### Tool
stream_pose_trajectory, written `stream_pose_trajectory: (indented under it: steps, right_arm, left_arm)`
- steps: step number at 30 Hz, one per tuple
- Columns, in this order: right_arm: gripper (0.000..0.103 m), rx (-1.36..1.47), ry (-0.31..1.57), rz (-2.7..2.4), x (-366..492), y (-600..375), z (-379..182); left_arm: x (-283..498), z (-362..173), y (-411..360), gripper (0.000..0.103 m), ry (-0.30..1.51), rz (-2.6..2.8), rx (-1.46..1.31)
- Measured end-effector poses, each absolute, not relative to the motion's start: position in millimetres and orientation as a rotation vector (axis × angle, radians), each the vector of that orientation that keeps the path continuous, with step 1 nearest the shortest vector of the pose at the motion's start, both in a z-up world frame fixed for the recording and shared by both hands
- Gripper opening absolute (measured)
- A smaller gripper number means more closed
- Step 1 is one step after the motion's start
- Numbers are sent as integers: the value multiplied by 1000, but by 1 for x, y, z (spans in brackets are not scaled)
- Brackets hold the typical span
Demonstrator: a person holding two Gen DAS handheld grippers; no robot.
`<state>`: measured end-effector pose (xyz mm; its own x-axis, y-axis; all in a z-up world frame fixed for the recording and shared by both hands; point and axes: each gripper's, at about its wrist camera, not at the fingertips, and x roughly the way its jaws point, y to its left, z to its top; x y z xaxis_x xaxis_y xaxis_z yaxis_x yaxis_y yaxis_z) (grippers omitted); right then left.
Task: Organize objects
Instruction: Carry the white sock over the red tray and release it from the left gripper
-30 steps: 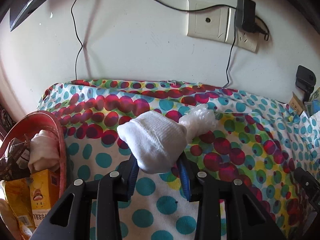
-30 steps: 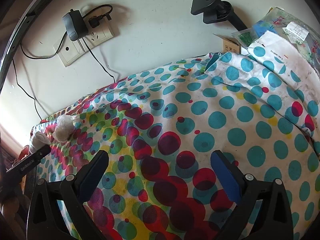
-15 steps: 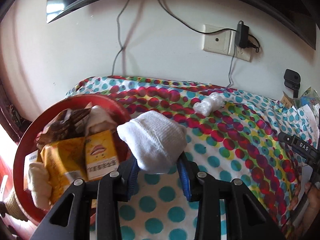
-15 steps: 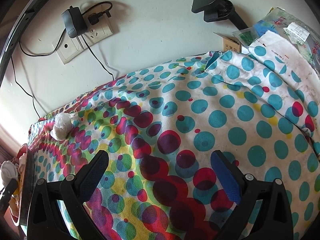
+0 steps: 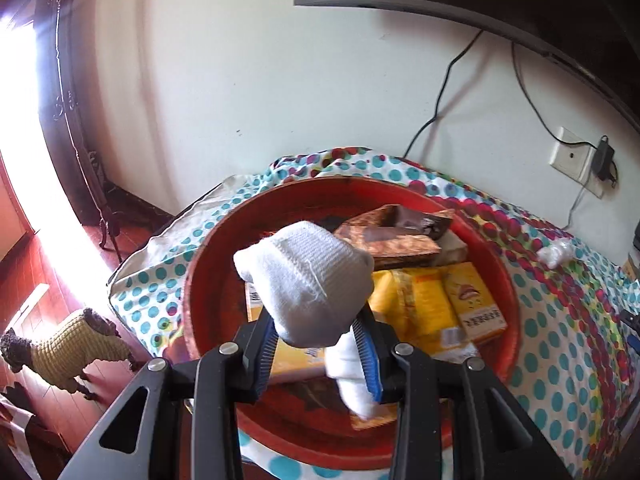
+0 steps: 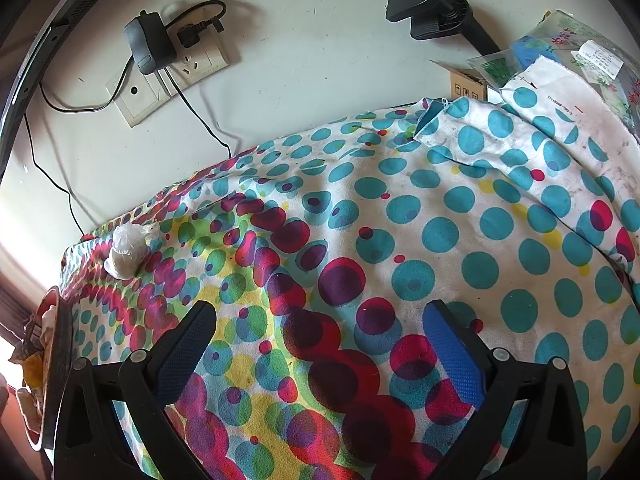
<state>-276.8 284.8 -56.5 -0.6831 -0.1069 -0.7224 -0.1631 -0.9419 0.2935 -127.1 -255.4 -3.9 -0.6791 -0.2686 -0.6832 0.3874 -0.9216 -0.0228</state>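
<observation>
My left gripper (image 5: 318,344) is shut on a rolled white sock (image 5: 306,280), which hangs above the red round basket (image 5: 208,256). Inside the basket lie yellow snack boxes (image 5: 440,304), a brown wrapper (image 5: 396,236) and another white sock (image 5: 352,376). A small clear plastic bag (image 5: 556,252) (image 6: 128,248) rests on the dotted cloth near the wall. Over the middle of the dotted cloth (image 6: 400,240) my right gripper (image 6: 320,344) stands open with nothing between its fingers. The red basket (image 6: 60,344) shows edge-on at that view's far left.
A wall socket with a black charger (image 6: 150,50) and cables sits behind the table. A black clamp mount (image 6: 428,0), a small cardboard box (image 6: 466,84) and plastic packets (image 6: 560,48) stand at the back right. A small dog in a yellow knit (image 5: 68,348) stands on the wooden floor, left.
My left gripper has swung left with the sock, from over the dotted cloth to above the red basket. The right gripper has stayed where it was.
</observation>
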Motion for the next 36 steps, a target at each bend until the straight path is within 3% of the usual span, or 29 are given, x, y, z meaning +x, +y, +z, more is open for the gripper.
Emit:
stream_pose_trajectory:
  steps: [15, 29, 36]
  right_arm:
    - [103, -1248, 499, 2795, -278, 281, -58]
    - [103, -1251, 492, 2792, -278, 281, -58]
    - [103, -1264, 455, 2780, -280, 278, -59]
  left_arm:
    - [-210, -33, -322, 37, 254, -2450, 1109]
    - [-210, -44, -331, 40, 279, -2364, 1135]
    - [-193, -31, -312, 66, 189, -2437, 1083]
